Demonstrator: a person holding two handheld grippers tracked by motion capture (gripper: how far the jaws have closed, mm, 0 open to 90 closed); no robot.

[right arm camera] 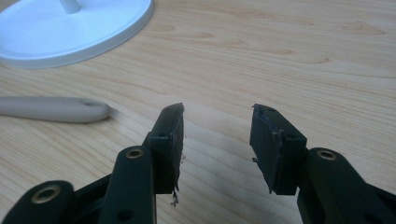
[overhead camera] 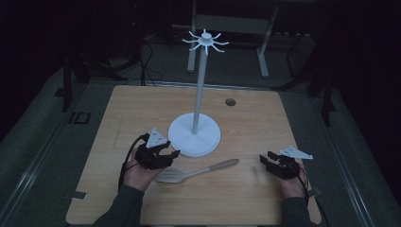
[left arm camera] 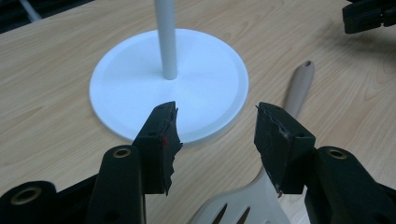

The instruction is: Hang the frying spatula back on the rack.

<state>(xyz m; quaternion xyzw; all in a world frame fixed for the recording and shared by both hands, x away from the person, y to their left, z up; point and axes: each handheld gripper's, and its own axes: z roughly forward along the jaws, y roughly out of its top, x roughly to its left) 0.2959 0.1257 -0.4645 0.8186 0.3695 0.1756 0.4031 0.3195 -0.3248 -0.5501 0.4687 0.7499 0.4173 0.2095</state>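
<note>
Left gripper (left arm camera: 217,135) (agape) above spatula (left arm camera: 261,186)

In my left gripper view, the pale wooden slotted spatula (left arm camera: 261,186) runs off the bottom edge, its head partly behind my jaw, and the white round-based hanging stand (left arm camera: 168,79) loses its pole at the top edge. In my right gripper view the spatula's handle is cut off at the left. From above, the small dark round spot on the wooden table (overhead camera: 230,102) is too small to identify.
</note>
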